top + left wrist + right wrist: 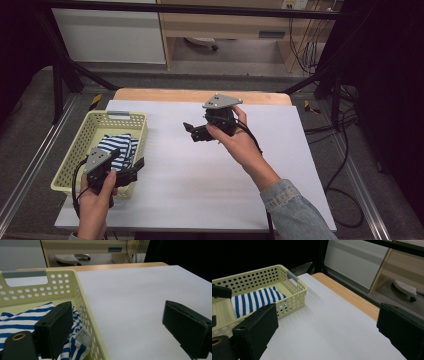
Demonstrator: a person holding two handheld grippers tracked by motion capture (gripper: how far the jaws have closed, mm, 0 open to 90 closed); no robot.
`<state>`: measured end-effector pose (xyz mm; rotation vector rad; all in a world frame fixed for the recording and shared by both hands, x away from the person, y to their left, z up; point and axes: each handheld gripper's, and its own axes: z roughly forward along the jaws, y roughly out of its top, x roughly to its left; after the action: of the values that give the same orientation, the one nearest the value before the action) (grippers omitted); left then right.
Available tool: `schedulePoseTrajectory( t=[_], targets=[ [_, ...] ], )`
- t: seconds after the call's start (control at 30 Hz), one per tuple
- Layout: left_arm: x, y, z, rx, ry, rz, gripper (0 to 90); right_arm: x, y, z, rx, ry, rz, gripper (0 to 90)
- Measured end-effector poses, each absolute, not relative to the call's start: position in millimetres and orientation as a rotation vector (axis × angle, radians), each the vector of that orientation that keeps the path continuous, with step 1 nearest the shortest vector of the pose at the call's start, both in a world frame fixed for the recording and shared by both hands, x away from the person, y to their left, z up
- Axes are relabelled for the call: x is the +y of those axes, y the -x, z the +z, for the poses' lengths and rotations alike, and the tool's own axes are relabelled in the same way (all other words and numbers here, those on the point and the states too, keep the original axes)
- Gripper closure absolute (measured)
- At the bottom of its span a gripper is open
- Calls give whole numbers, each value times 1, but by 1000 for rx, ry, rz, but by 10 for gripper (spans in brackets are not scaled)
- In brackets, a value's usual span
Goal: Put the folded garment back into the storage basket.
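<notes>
Desk [210, 170] covered w/ white sheet, wooden edge showing at far side. Pale yellow perforated basket [80, 137] at desk's left, near front edge. Blue-and-white striped cloth [120, 147] bunched inside basket, white care label [83, 336] visible at its edge in left gripper view. Left hand-held gripper [131, 167] held low at basket's near right corner, grey three-cornered plate on top, cable trailing down by wrist. Jaws wide apart, nothing between: one hanging over the cloth inside basket, other out over bare white sheet, basket's right wall running between them. Can't tell if left jaw touches the cloth. Right hand-held gripper [191, 131] raised above desk centre, well apart from basket, pointed leftward toward it. Jaws also spread wide, empty, seen in right gripper view w/ basket and cloth beyond the left jaw, white sheet between. Denim sleeve [295, 212] on right forearm coming in from bottom right. Cabinet [225, 25] and cables on floor beyond desk.
</notes>
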<state>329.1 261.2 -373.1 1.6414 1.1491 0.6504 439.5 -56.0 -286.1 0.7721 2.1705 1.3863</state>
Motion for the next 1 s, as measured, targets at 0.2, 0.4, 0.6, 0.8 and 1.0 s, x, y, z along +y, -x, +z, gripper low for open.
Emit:
schedulePoseTrajectory(
  t=[0.2,0.4,0.6,0.8,1.0],
  targets=[
    [264,-329,-375,1171,-1623,640,70,-63,-437,-279,2137,-764,1432,24],
    [264,-330,-378,1178,-1628,627,70,-72,-439,-276,2103,-809,1449,24],
    [263,-329,-380,1179,-1635,625,70,-83,-439,-271,2078,-826,1450,20],
    [261,-329,-382,1176,-1642,618,70,-99,-439,-267,2042,-845,1453,19],
    [260,-329,-386,1178,-1640,617,71,-116,-438,-264,2011,-841,1444,15]
  ],
)
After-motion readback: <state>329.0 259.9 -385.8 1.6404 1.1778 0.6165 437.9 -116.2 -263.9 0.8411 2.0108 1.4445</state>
